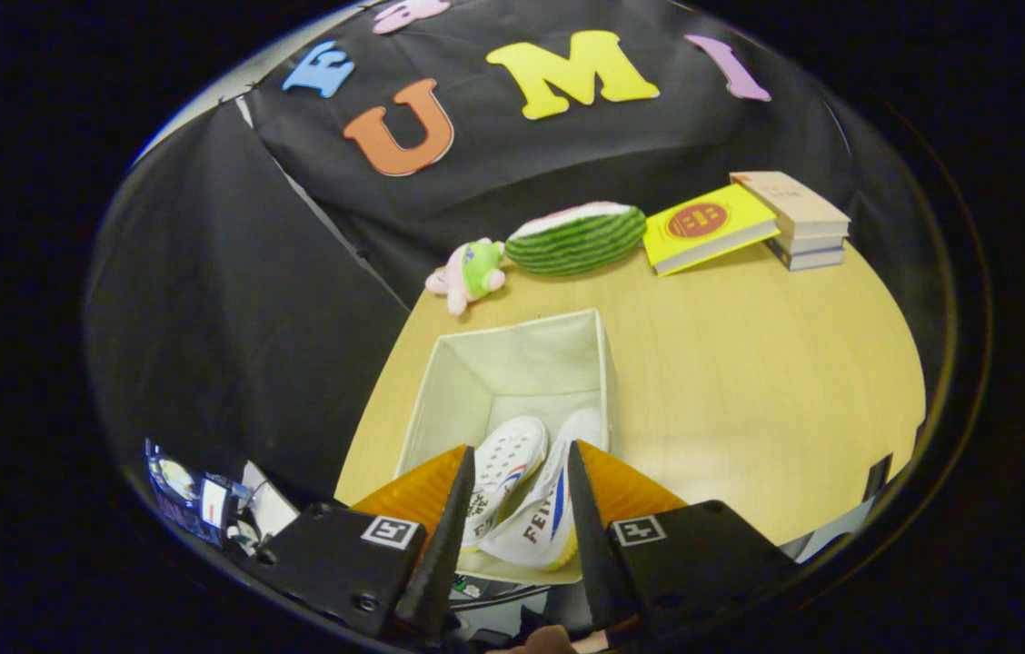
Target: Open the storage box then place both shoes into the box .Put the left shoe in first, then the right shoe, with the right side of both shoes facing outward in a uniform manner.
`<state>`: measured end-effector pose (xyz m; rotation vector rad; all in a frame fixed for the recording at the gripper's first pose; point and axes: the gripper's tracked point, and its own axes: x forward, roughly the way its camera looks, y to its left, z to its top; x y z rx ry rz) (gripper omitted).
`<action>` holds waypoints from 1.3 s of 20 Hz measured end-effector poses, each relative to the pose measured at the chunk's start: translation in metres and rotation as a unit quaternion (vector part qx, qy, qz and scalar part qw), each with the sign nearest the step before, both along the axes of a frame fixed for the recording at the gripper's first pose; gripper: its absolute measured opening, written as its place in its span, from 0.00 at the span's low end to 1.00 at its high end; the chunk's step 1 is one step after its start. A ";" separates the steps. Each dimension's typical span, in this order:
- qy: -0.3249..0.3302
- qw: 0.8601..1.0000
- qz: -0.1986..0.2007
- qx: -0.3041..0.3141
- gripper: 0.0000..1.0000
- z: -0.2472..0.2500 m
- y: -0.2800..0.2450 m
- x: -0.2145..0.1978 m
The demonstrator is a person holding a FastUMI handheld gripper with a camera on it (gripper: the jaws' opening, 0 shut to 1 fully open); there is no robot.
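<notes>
A pale wooden bench [749, 363] with a rounded edge fills the middle and right of the frame. At lower centre stands an open, cream fabric box [512, 363], square with soft walls, its mouth facing up. Two white shoes lie inside at its near end, side by side: the left one [505, 463] has a perforated upper, the right one [549, 518] shows a red and blue stripe. Their long axes run from the near wall toward upper right. At upper centre a striped green watermelon plush [578, 238] lies lengthwise, a small pink and green toy [469, 274] left of it, a yellow book [703, 227] and stacked books [799, 222] to the right. The gripper [520, 481] hangs above the box's near end, tilted down, its fingers parted narrowly and holding nothing; the shoes show between them.
</notes>
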<state>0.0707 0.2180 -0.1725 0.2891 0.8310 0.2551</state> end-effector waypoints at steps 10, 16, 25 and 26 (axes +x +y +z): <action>-0.247 0.963 -0.062 -0.092 0.78 0.106 -0.072 0.005; -0.373 0.909 -0.112 -0.151 1.00 0.166 -0.128 -0.023; -0.425 0.883 -0.152 -0.127 1.00 0.169 -0.151 -0.075; -0.425 0.883 -0.152 -0.128 1.00 0.166 -0.151 -0.077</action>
